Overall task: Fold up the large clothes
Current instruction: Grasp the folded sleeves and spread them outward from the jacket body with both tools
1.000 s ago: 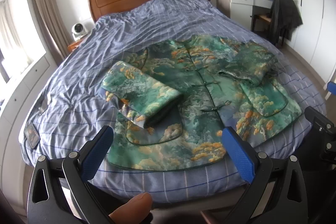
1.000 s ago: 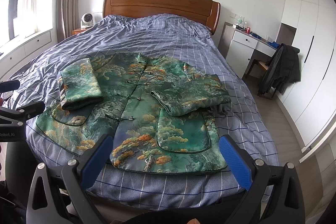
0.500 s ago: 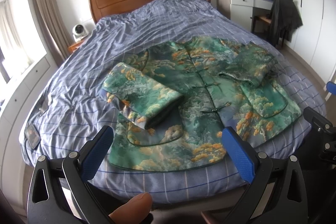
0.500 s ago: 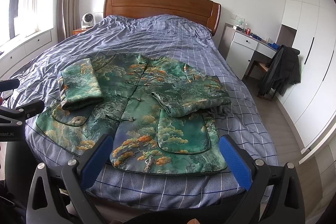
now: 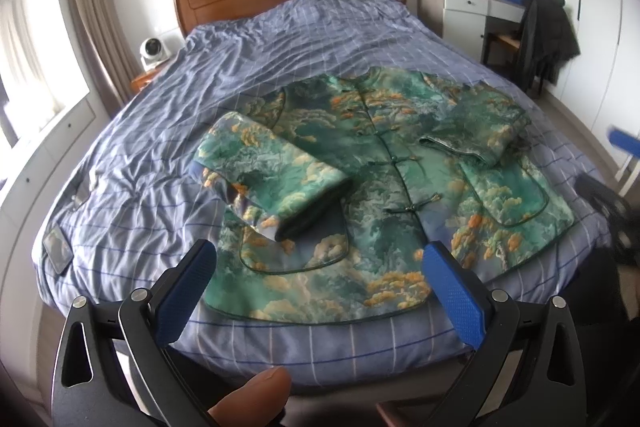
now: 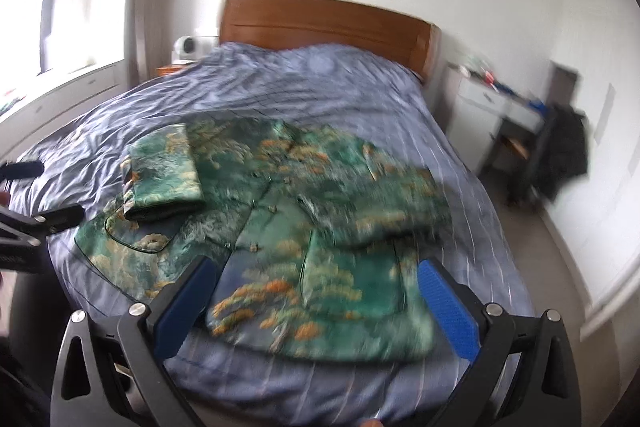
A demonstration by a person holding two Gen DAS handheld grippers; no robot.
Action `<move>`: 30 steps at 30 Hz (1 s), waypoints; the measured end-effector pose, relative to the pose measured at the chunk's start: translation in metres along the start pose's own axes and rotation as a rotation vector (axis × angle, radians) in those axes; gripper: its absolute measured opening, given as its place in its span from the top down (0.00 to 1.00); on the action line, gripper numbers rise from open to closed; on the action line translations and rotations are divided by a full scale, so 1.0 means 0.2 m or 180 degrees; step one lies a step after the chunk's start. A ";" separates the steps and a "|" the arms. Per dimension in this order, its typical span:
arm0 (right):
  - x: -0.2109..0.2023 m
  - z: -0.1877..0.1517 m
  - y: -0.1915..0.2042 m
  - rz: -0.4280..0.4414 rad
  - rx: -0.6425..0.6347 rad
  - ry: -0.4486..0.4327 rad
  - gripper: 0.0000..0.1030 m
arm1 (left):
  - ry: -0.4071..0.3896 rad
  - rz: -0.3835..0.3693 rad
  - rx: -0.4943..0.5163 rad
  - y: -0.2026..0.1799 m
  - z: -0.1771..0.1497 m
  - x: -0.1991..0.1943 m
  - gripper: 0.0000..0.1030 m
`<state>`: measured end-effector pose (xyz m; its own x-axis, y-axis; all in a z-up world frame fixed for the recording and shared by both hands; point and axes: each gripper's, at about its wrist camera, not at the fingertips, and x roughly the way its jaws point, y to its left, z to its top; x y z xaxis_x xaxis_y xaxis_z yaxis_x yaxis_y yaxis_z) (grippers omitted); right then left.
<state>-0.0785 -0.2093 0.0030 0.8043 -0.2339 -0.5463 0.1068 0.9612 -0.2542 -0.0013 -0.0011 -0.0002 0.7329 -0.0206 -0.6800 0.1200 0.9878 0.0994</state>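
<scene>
The left tongs are held wide apart, their two blue-padded fingers splayed to either side with nothing between them, and a bare fingertip of the person's hand shows at the bottom edge, resting by the black frame. The right tongs are likewise spread wide and hold nothing, blue pads facing inward; this view is smeared with blur. In the right wrist view the left tongs appear at the far left edge as dark fingers, level and apart from the right tongs.
</scene>
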 end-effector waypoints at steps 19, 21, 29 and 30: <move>1.13 0.06 -0.42 0.0228 -0.0303 0.0843 0.84 | 0.0235 0.0064 -0.0026 0.03 -0.11 0.03 0.00; 0.98 0.11 -0.59 0.0072 -0.0036 0.0618 0.84 | 0.0258 -0.0012 -0.0067 0.03 -0.10 0.05 0.00; 0.57 0.13 -1.35 -0.0977 0.0761 0.0200 0.84 | 0.0215 -0.0134 -0.0004 -0.01 -0.07 0.05 0.00; 0.56 0.10 -1.46 -0.1155 0.0893 0.0230 0.84 | 0.0213 -0.0151 0.0007 0.00 -0.07 0.05 0.00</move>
<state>-0.0082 -0.5138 0.0313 0.6439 -0.5626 -0.5185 0.5360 0.8153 -0.2189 -0.0033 0.0002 -0.0166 0.6800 -0.0569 -0.7310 0.1549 0.9856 0.0674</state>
